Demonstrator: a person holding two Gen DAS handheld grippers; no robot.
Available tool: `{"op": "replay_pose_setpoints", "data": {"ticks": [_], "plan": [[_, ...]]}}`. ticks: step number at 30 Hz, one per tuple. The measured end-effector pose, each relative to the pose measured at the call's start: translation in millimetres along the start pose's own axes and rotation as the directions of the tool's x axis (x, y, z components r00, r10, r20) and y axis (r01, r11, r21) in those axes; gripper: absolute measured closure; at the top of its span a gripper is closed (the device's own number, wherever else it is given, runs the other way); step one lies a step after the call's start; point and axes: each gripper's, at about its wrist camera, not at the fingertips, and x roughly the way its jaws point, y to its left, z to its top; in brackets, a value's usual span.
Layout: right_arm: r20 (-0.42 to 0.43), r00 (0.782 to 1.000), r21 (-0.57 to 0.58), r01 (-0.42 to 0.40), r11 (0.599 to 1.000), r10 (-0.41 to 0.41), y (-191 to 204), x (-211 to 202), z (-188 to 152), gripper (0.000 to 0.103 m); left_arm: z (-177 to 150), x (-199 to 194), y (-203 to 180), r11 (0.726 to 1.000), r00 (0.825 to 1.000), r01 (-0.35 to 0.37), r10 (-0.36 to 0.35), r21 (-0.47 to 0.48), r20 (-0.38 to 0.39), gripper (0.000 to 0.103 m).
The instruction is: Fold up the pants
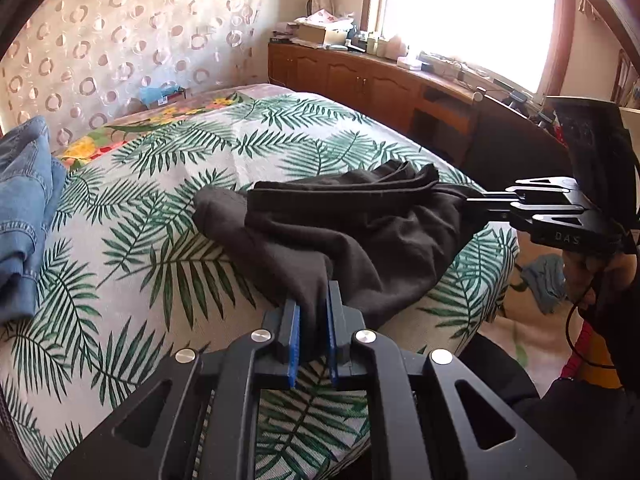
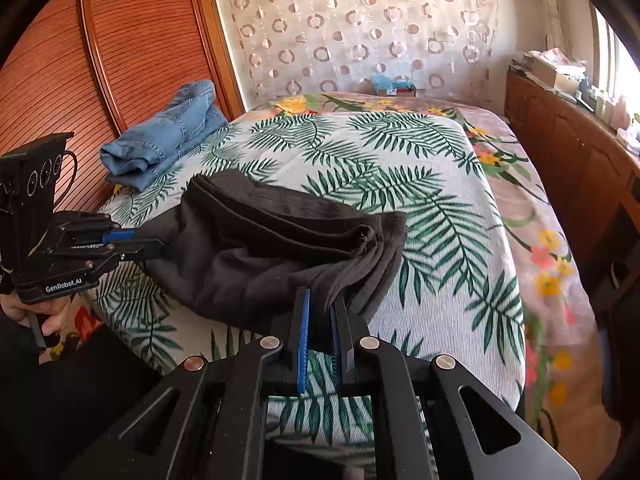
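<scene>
Dark grey pants [image 1: 360, 232] lie bunched and folded over on the palm-leaf bedspread [image 1: 160, 208], near its front edge. At the bottom of the left wrist view, my left gripper [image 1: 314, 300] is shut on one end of the fabric between its blue pads. My right gripper [image 1: 470, 200] comes in from the right and pinches the other end. In the right wrist view, the right gripper [image 2: 322, 300] clamps several stacked edges of the pants [image 2: 260, 248]. There the left gripper [image 2: 160, 242] holds the cloth at the left. The pants hang slightly between the two grips.
Folded blue jeans [image 2: 168, 132] lie at the bed's far left by a louvered wooden wardrobe [image 2: 120, 40]. A low wooden cabinet [image 2: 580, 168] with clutter runs under the window on the right. A floral blanket [image 2: 540, 240] hangs off the bed's right side. A hand [image 2: 36, 312] holds the left gripper.
</scene>
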Motion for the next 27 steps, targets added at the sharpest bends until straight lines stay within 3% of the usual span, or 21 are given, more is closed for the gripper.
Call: {"op": "replay_pose_setpoints", "data": {"ticks": [13,20,27], "plan": [[0.007,1.0,-0.012,0.028,1.0,-0.028,1,-16,4,0.092,3,-10,2,1.0,1.0,-0.003,0.004,-0.003,0.018,0.086],[0.024,0.998,-0.028,0.058,0.998,-0.057,0,-24,5,0.084,12,-15,4,1.0,0.999,-0.02,0.019,0.011,0.046,0.057],[0.047,0.998,-0.08,0.054,0.995,-0.051,-2,4,17,0.081,25,11,13,0.999,0.999,-0.029,0.029,0.015,0.023,0.056]]}}
